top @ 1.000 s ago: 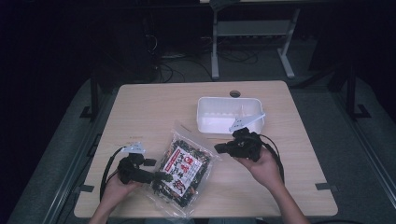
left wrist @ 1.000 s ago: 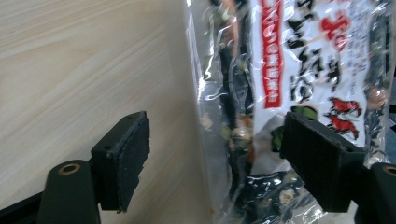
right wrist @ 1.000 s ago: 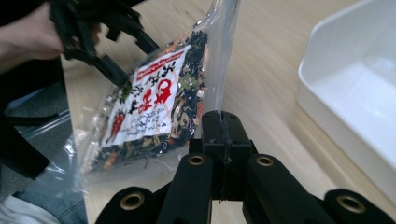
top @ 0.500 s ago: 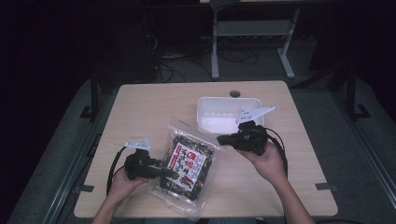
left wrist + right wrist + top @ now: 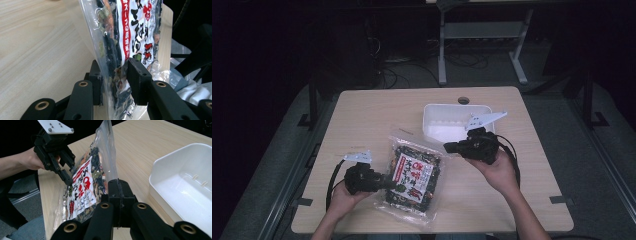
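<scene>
Bag: a clear plastic snack bag [image 5: 412,177] with a red-and-white printed label and dark dried pieces inside — it lies between the 2 grippers on the desk [image 5: 377,115], its near end toward the person, its upper right corner lifted.
Left gripper: the left gripper [image 5: 384,184] is held in the person's left hand [image 5: 343,196]; in the left gripper view its fingers [image 5: 136,80] are clamped on the bag's edge, the film and some dark contents pinched between the 2 pads.
Bag seen from the left fingers: it rises on edge straight ahead of them [image 5: 130,32], label to the right side, bare wood of the desk [image 5: 37,45] to the left.
Right gripper: the right gripper [image 5: 451,147] sits in the right hand [image 5: 498,170]; in the right gripper view its fingers [image 5: 120,195] are pressed together on the clear top corner of the bag [image 5: 86,182], which stands up just beyond them.
Tray: a white plastic tray [image 5: 434,112] stands on the desk just behind the right fingers; from the right gripper view it lies to their right [image 5: 160,172], open and showing a bare white bottom.
Other gripper from the right fingers: the left gripper [image 5: 66,176] is ahead and to the left, gripping the bag's far edge, with its grey plate on top.
</scene>
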Motion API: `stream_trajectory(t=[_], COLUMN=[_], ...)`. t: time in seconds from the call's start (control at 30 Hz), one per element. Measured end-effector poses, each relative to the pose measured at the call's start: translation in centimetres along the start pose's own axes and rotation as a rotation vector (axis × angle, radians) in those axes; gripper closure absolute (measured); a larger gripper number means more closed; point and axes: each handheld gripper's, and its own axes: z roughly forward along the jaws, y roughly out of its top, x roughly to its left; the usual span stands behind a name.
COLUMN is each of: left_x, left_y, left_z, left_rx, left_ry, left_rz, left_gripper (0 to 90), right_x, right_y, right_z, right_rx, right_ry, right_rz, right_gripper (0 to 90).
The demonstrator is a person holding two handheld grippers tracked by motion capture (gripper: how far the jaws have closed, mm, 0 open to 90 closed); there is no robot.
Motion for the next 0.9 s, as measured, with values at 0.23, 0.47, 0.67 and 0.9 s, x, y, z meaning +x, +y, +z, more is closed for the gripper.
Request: stream_trajectory(t=[0.23,0.47,0.67,0.9], left_x=[-0.2,-0.3,-0.4,-0.5], left_y=[0.0,0.0,0.0,0.1], left_z=[-0.1,-0.2,-0.3,-0.3], left_rx=[-0.002,-0.009,-0.016,-0.021], left_ry=[0.014,0.024,0.028,0.031], left_rz=[0.023,0.030,0.034,0.042], left_gripper=[66.4,66.3,66.3,66.3], right_x=[-1.5,-1.8,-1.2,-0.8], right_y=[-1.1,-2.6,-3.6,-5.2], right_z=[0.8,2.7,4.3,5.4], right_rx=[-0.015,0.005,0.010,-0.031], right_ry=[0.056,0.101,0.161,0.192], right_rz=[0.088,0.132,0.151,0.188], right_gripper=[52.7,46.9,48.9,54.5])
